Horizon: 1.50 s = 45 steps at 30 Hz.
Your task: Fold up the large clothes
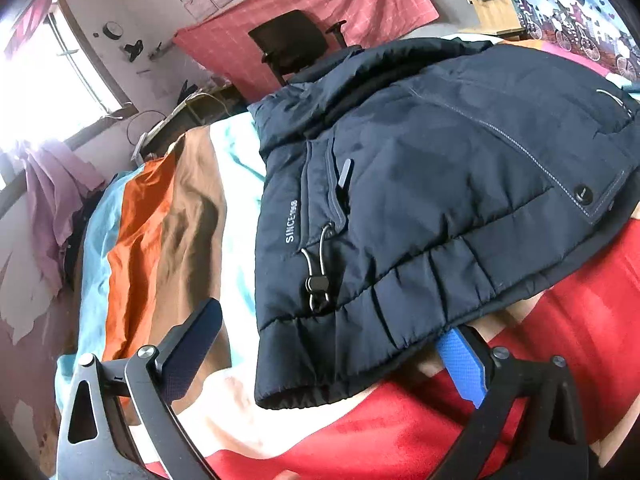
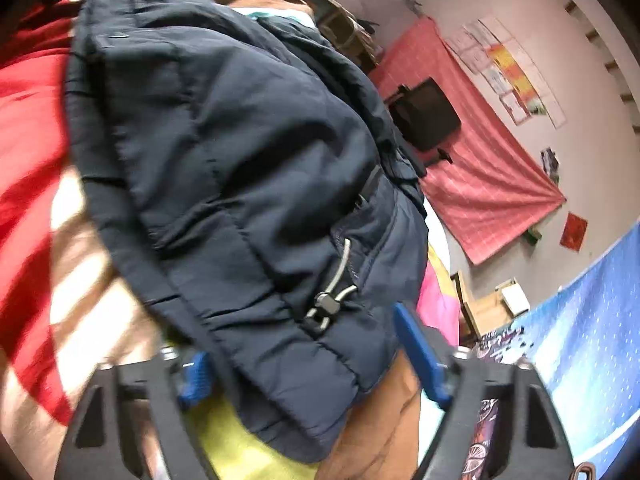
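Both claws, left (image 1: 332, 344) and right (image 2: 312, 344), spread wide at jacket (image 1: 420, 200) hem.

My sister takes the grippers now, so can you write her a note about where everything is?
Left gripper: open, jaws astride the navy jacket's hem, one finger tucked under it.
Right gripper: open, jaws astride the hem by the drawcord toggle, not clamped.
The jacket lies bunched on the striped bedspread.
Done: it looks partly folded, though I can't tell how far.
Left: probably grip the hem, finish folding, and flatten it.
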Each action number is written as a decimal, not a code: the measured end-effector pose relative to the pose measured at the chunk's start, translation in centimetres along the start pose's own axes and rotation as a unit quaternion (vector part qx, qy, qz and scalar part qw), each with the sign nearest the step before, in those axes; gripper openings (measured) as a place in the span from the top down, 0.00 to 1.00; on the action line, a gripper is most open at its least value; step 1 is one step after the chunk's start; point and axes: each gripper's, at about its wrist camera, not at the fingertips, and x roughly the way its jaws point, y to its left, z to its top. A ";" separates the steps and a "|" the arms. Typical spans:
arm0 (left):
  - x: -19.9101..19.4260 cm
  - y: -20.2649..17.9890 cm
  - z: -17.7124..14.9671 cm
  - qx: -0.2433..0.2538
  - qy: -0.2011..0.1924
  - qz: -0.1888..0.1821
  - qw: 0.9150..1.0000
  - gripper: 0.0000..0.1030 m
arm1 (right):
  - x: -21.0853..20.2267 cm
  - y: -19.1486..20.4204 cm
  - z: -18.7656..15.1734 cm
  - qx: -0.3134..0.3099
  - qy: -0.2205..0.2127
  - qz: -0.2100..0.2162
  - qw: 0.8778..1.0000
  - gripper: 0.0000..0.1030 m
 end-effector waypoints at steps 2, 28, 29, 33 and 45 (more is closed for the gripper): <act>0.1 0.3 0.4 -0.005 0.004 -0.010 1.000 0.05 | -0.5 0.1 0.4 0.000 0.001 0.010 1.000 0.59; -4.6 7.7 13.2 -0.127 -0.056 -0.149 0.979 0.93 | -4.7 -11.3 9.6 0.170 -0.060 -0.068 0.981 0.92; -4.6 7.9 13.8 -0.127 -0.059 -0.146 0.979 0.93 | -4.4 -11.9 10.0 0.170 -0.062 -0.070 0.981 0.92; -4.3 8.8 18.3 -0.101 -0.083 -0.121 0.984 0.93 | -2.6 -15.5 12.1 0.178 -0.054 -0.064 0.980 0.92; 1.8 12.4 27.8 -0.110 -0.066 -0.053 0.990 0.93 | 6.5 -25.5 20.8 0.211 0.005 -0.047 0.976 0.92</act>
